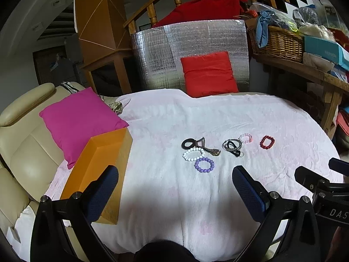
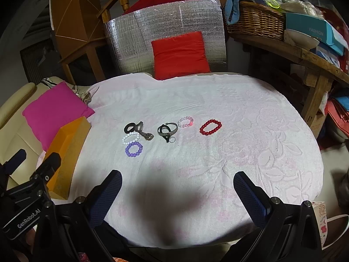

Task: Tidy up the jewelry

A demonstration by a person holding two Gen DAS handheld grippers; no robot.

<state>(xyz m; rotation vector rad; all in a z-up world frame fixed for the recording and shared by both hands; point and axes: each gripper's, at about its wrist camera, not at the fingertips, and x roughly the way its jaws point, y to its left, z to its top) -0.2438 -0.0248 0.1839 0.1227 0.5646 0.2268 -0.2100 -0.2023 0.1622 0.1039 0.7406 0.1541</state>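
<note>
Several bracelets lie in a loose row on the white and pink cloth (image 1: 218, 118): a purple bead bracelet (image 1: 204, 164) (image 2: 133, 149), a white bead one (image 1: 193, 154) (image 2: 130, 138), a black ring with a metal piece (image 1: 189, 143) (image 2: 133, 127), a silver bangle with black loops (image 1: 232, 145) (image 2: 167, 131), a pale pink bead one (image 1: 245, 138) (image 2: 185, 122) and a red bead one (image 1: 267, 142) (image 2: 210, 127). An orange box (image 1: 98, 176) (image 2: 67, 152) stands at the left. My left gripper (image 1: 174, 187) and right gripper (image 2: 177, 192) are open and empty, short of the jewelry.
A magenta cushion (image 1: 80, 120) lies on the cream sofa (image 1: 19, 144) at the left. A red cushion (image 1: 208, 74) leans on a silver foil panel (image 1: 189, 41) behind. A wooden shelf with a wicker basket (image 1: 281, 43) stands at the right.
</note>
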